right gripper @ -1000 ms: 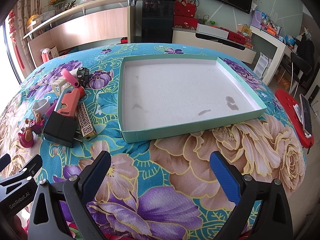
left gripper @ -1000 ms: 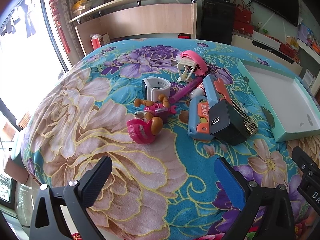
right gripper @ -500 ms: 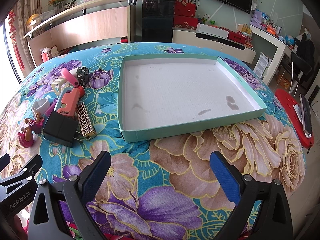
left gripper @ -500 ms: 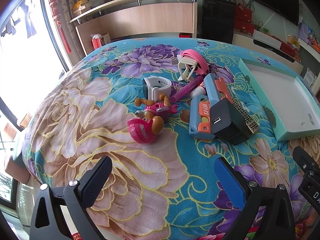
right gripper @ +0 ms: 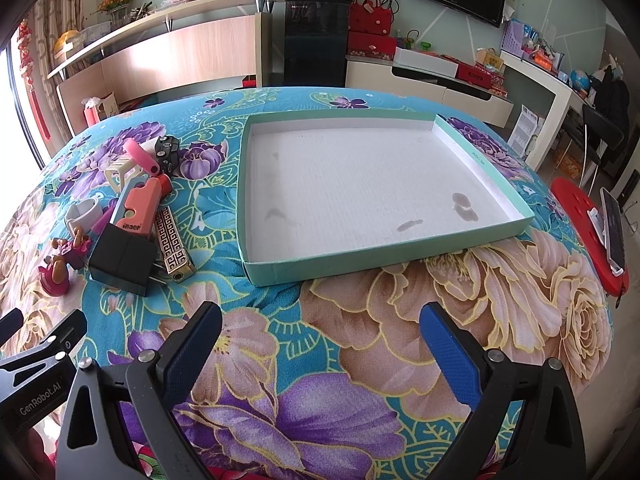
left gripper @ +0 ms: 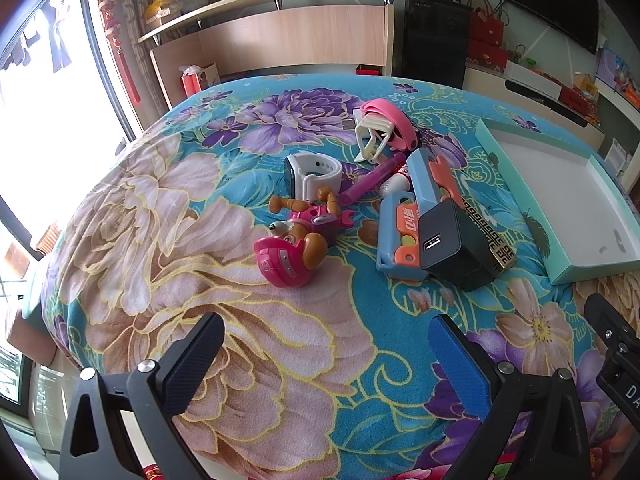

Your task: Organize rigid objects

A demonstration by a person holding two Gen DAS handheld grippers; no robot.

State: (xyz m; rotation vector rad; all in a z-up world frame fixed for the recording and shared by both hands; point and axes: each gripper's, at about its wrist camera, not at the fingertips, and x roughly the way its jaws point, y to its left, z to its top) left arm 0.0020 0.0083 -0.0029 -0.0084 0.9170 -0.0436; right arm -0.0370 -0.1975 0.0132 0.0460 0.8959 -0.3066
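in the left wrist view, the left gripper (left gripper: 326,346) is seen with its fingers spread wide and nothing between them, held above the flowered cloth (left gripper: 208,264) short of a heap of small things. nearest it lies a pink toy dog (left gripper: 298,240) on its side; behind that a white watch (left gripper: 314,170) is propped, and to the right a black charger (left gripper: 454,244) rests partly on a blue and orange toy gun (left gripper: 404,216) and against a patterned gold bar (left gripper: 490,236). a pink and cream clip (left gripper: 382,130) and a purple pen (left gripper: 370,182) lie farther back. the pieces are packed touching, so a grab at one is likely to drag or tip a neighbour; the charger, perched on the gun, could slide off if the gun is lifted first. the dog's rounded helmet may be squeezed out of the pads if it is gripped off centre. in the right wrist view, the right gripper (right gripper: 320,346) is likewise held open and empty, facing the shallow green tray (right gripper: 360,258), whose white floor holds nothing, so no item has yet been sorted. the heap is seen just left of the tray. the low cardboard wall could be knocked or pushed along the soft cloth if a carried item is brought in too low.
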